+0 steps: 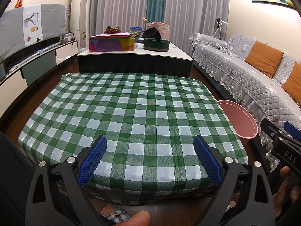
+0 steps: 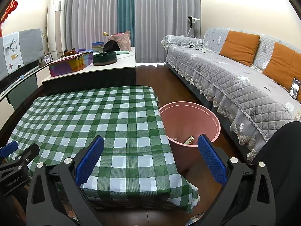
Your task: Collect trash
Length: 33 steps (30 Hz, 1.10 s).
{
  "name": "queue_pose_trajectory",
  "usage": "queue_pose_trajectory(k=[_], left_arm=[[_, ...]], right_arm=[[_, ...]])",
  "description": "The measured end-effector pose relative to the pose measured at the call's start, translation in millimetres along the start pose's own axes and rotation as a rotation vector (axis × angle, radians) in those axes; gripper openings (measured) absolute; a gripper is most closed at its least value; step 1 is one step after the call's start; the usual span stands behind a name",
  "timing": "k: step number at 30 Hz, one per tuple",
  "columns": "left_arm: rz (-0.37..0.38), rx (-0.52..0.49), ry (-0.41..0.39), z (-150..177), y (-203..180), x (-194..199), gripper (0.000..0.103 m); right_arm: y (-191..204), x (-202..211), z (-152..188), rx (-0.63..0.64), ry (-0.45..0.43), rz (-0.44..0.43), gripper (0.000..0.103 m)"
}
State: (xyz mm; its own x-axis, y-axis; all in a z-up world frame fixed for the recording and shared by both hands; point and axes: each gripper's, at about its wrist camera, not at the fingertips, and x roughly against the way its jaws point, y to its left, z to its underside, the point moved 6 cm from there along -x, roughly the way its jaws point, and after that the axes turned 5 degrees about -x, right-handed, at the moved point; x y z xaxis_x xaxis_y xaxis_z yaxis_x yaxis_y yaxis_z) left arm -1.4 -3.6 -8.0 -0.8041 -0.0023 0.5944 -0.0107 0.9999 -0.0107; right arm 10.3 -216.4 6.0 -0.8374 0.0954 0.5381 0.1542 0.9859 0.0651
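Trash is visible only inside one pink bucket (image 2: 190,120), which stands on the dark wooden floor between the low table and the grey sofa (image 2: 235,79). At the bottom of the bucket I count two small scraps: a pale crumpled piece (image 2: 174,138) and a yellowish wrapper (image 2: 189,140). They lie near each other, the wrapper a bit more to the right. Other pieces may be hidden by the rim; I cannot tell.

One table with a green and white checked cloth (image 1: 131,113) fills the middle of both views, and its top carries nothing. Two grippers are held over its near edge. The left gripper (image 1: 150,158) has both blue pads spread wide, with nothing between them; only the cloth shows in the gap. The right gripper (image 2: 150,160) is spread wide in the same way and is also empty. Its left finger is above the cloth, its right finger (image 2: 211,162) is above the floor, and the tip of this finger overlaps the near rim of the bucket in the right wrist view. So the trash lies ahead of the right gripper, just left of that fingertip and lower than it.

From the left wrist view the bucket is at the far right of the table, well apart from the left gripper, and its inside cannot be seen.

On the sofa I count two orange cushions (image 2: 239,44).
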Motion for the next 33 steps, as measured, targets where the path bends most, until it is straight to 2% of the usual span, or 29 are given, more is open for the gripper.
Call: queue_pose_trajectory(k=[33], left_arm=[[0.015, -0.014, 0.002, -1, -10, 0, 0.091]], right_arm=[[-1, 2, -2, 0.003, -0.005, 0.003, 0.098]])
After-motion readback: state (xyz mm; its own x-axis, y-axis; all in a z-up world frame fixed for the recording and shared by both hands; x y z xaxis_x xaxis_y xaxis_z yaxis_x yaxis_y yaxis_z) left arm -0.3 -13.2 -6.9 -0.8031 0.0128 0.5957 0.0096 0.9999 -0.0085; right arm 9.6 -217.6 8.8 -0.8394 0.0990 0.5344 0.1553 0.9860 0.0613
